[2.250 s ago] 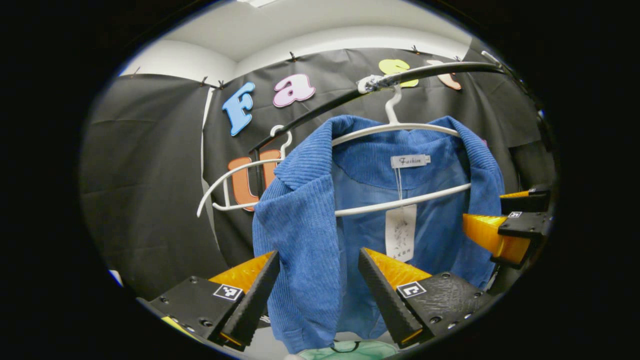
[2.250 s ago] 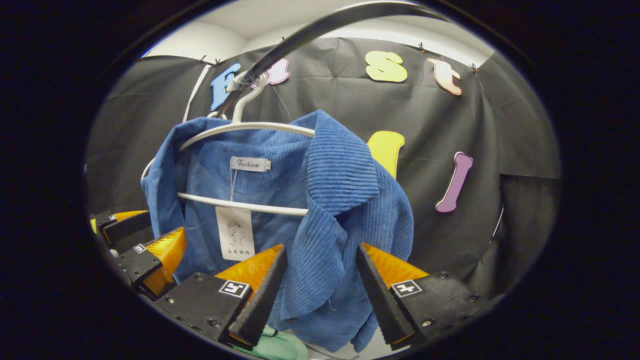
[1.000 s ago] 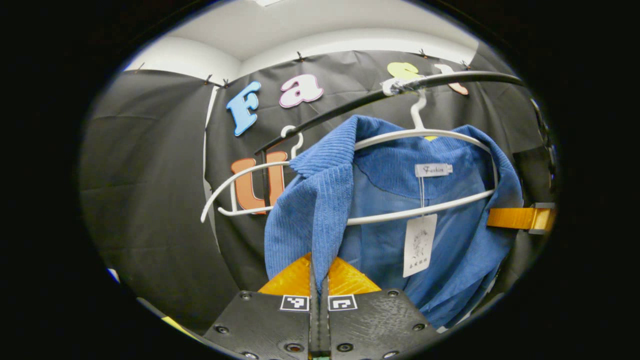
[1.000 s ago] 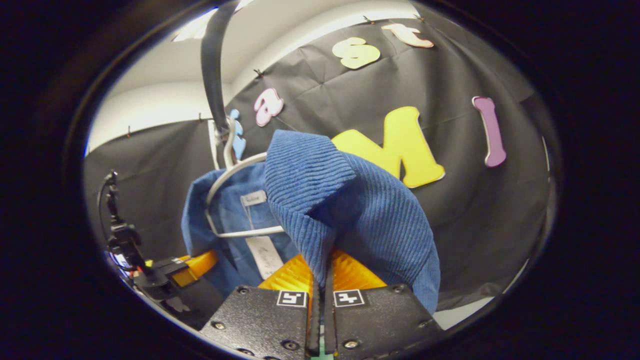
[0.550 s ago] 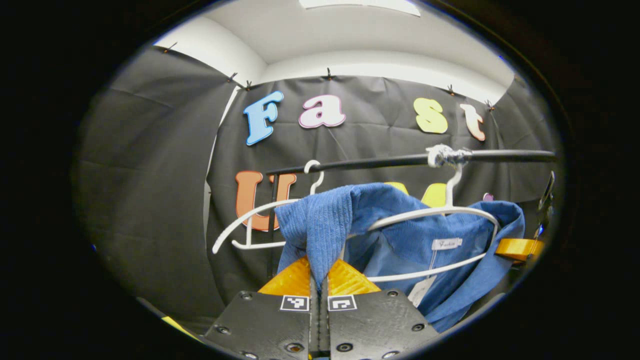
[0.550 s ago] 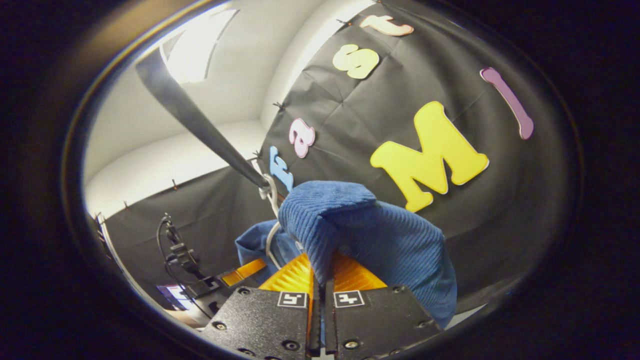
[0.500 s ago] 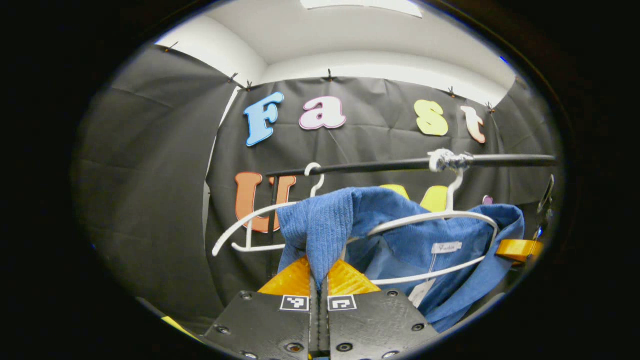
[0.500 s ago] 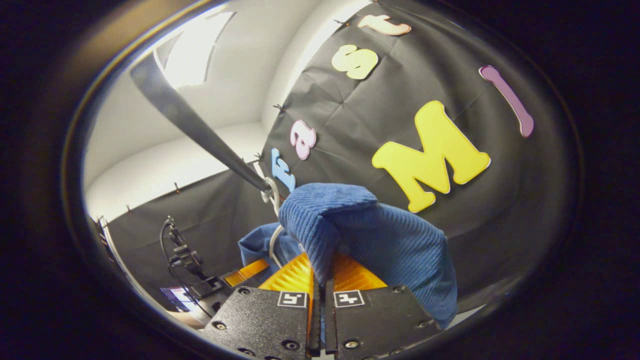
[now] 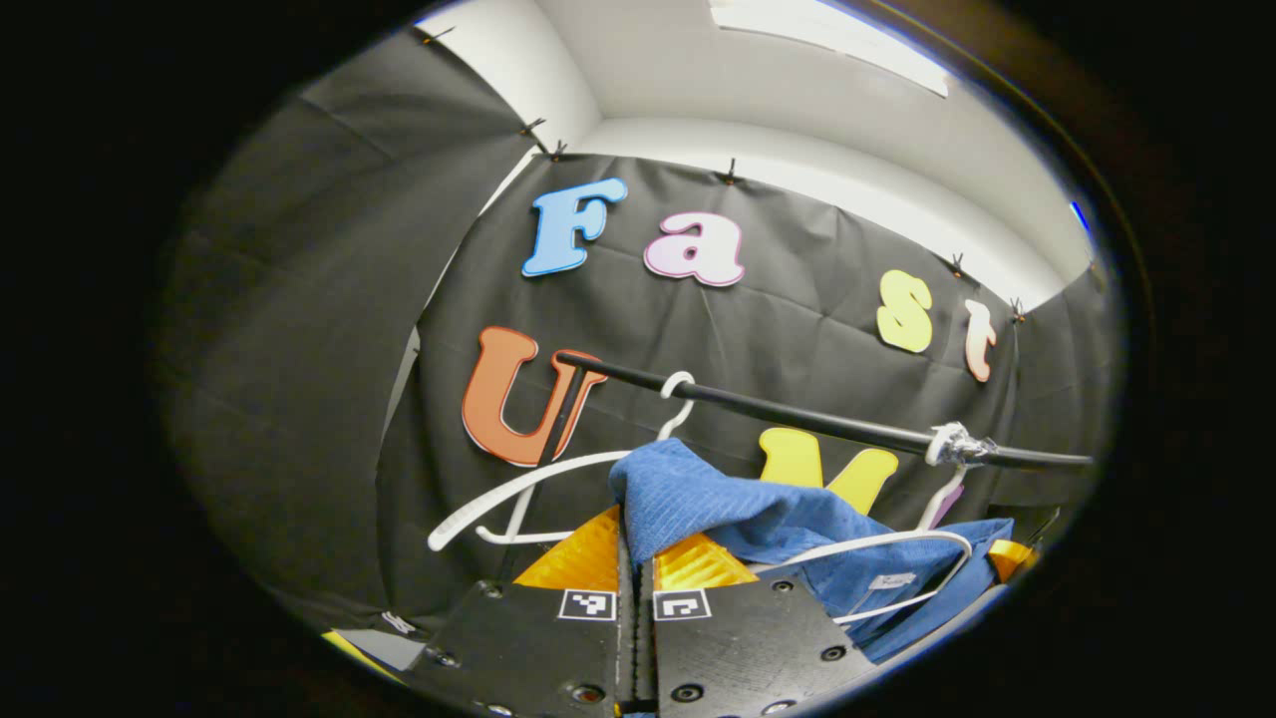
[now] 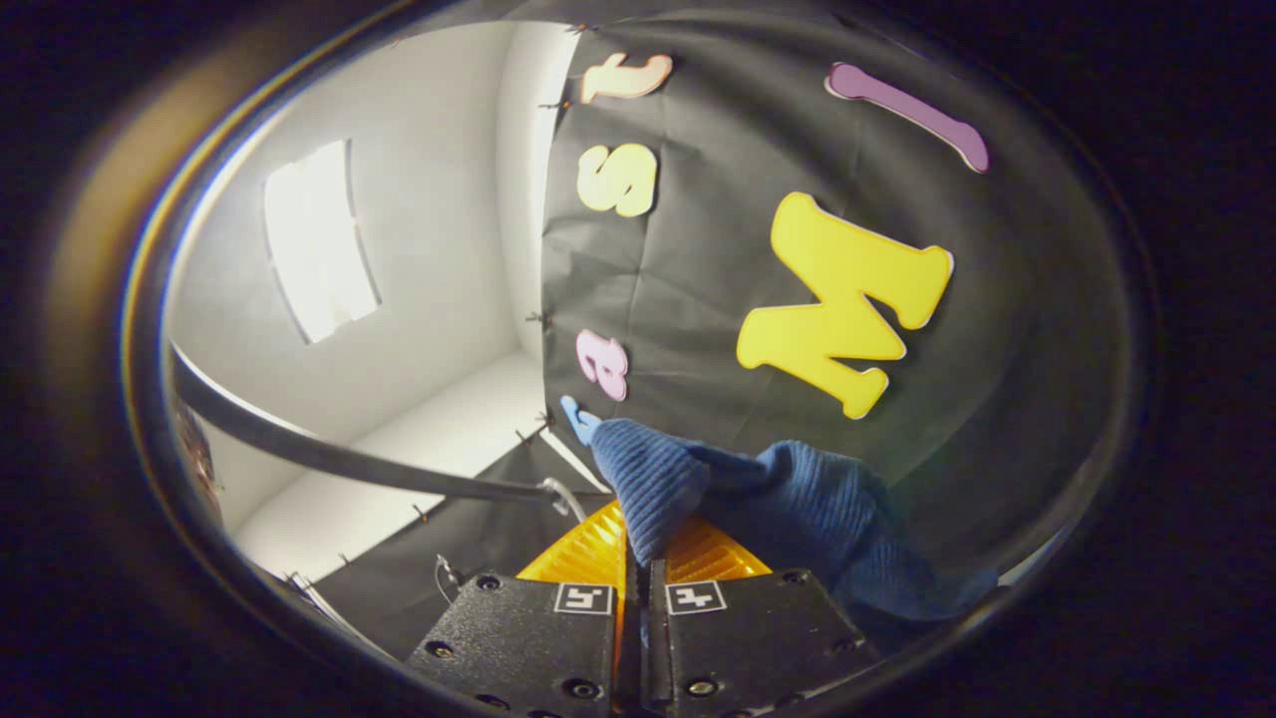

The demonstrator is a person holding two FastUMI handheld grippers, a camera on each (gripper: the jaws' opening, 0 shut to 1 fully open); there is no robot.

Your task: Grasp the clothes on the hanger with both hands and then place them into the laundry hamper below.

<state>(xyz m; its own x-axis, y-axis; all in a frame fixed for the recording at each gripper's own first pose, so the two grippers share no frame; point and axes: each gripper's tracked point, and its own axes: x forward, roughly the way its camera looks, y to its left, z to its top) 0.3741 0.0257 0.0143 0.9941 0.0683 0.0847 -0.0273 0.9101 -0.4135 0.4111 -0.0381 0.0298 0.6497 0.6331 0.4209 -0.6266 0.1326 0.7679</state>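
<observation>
At the bottom centre of the left gripper view, the left gripper (image 9: 636,558) is clenched on a fold of the blue garment (image 9: 718,504), both fingers pinching the ribbed cloth. In the right gripper view the right gripper (image 10: 638,558) likewise grips another fold of it at bottom centre. Just behind, lower right in the left gripper view, the rest of the garment is draped on a white hanger (image 9: 897,543). To my eye the lift-off step is in hand: next the cloth must clear that hanger, then go down to the hamper. Farther back, an empty white hanger (image 9: 518,489) hangs from the black rail (image 9: 797,414). Beyond are the black cloth wall (image 9: 299,329) and the white ceiling (image 9: 758,70).
</observation>
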